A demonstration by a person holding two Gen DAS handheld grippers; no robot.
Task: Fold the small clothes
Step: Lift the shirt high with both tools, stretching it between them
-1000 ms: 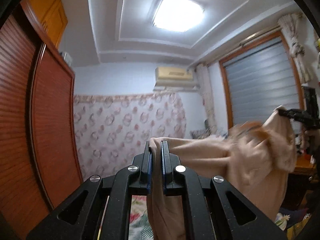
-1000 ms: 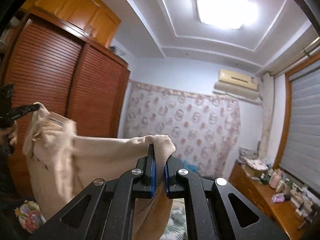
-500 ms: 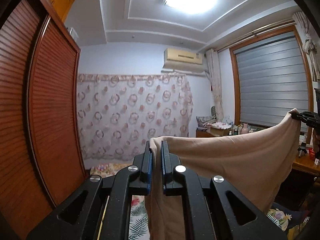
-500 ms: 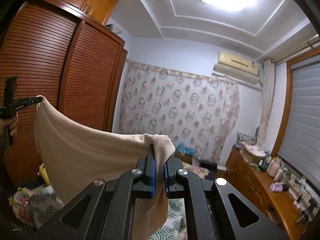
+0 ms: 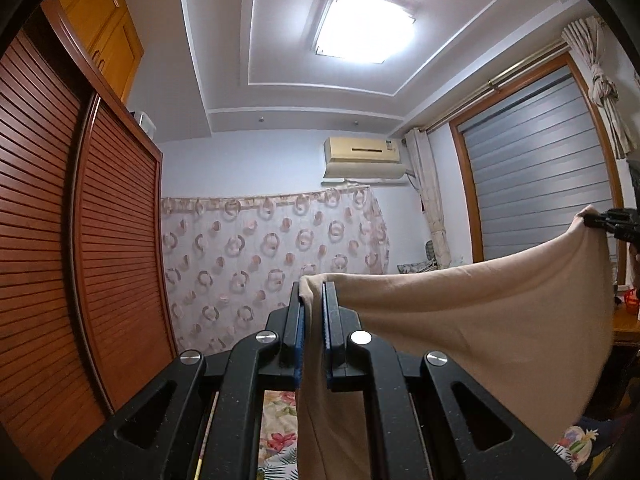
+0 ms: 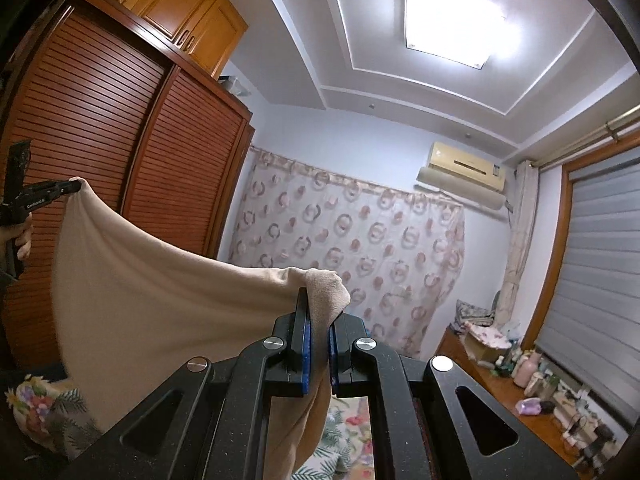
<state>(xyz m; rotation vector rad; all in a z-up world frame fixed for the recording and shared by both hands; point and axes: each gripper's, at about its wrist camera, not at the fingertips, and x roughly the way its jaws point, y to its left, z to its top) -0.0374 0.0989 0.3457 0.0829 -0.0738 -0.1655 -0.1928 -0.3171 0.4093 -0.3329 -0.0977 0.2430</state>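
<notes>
Slippage worries us: the beige garment (image 5: 480,320) hangs spread in mid-air between left gripper (image 5: 313,320) and right gripper (image 6: 319,336), fingers pinching only corners; a tug could free one.

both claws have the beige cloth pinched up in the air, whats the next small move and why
Probably lower both claws together so the beige cloth settles flat on the floral bedding below. The left claw and right claw are each shut on a top corner, the cloth hangs spread between them with its top edge sagging, and it is not yet folded; a fold likely needs it laid out first.
</notes>
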